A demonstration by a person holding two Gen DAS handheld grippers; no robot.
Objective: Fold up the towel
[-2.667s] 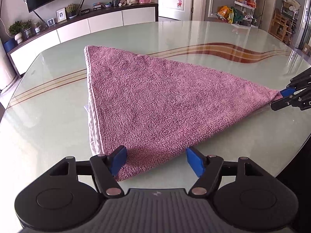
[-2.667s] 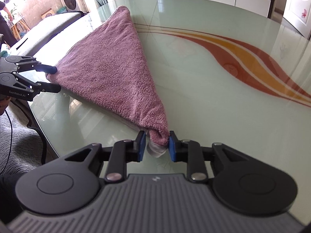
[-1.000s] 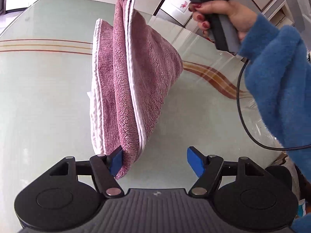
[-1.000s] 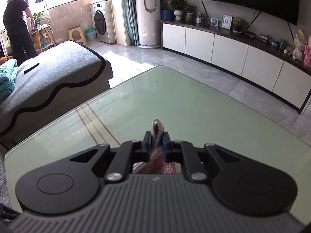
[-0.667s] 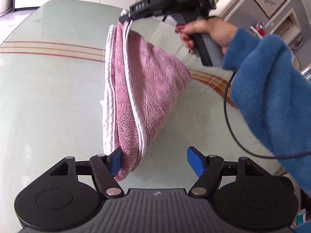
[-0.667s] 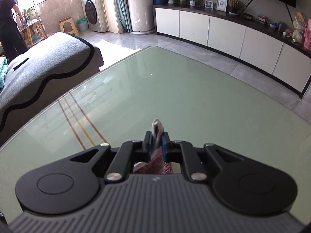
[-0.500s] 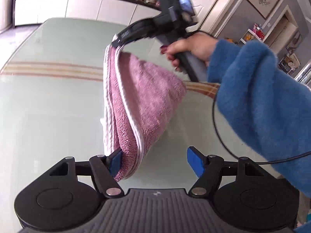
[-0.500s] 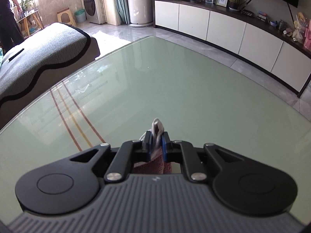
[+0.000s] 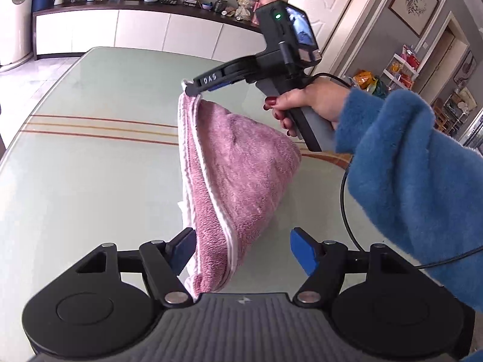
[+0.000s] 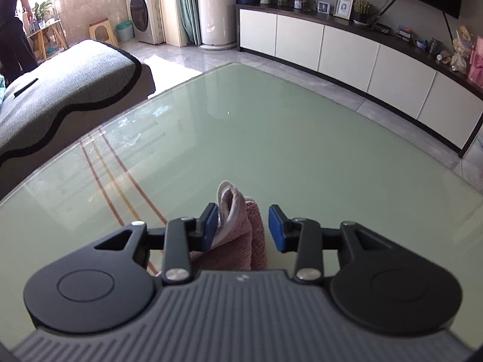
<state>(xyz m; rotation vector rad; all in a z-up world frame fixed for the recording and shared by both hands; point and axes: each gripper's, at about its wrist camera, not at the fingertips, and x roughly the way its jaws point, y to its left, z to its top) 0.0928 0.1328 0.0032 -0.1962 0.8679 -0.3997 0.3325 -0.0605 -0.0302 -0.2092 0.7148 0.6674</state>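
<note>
A pink towel (image 9: 241, 163) with white trim, folded into a triangle, hangs above the pale green glass table (image 9: 90, 181). Its top corner hangs at the tip of my right gripper (image 9: 193, 90), held by a hand (image 9: 311, 102) in a blue sleeve. In the right wrist view my right gripper (image 10: 243, 224) stands open; the towel corner (image 10: 238, 232) sits between the pads, leaning on the left one. My left gripper (image 9: 244, 242) is open, and the towel's lower corner rests against its left pad (image 9: 184, 247).
A black cable (image 9: 347, 205) trails from the right gripper's handle over the table. White cabinets (image 10: 347, 51) line the wall beyond the table's far edge. A grey sofa (image 10: 60, 90) lies to the left, and a person (image 10: 12, 30) stands far behind it.
My right gripper carried the towel corner up from the table and over toward the left side, then its jaws opened. The left gripper stayed open at the lower corner.
</note>
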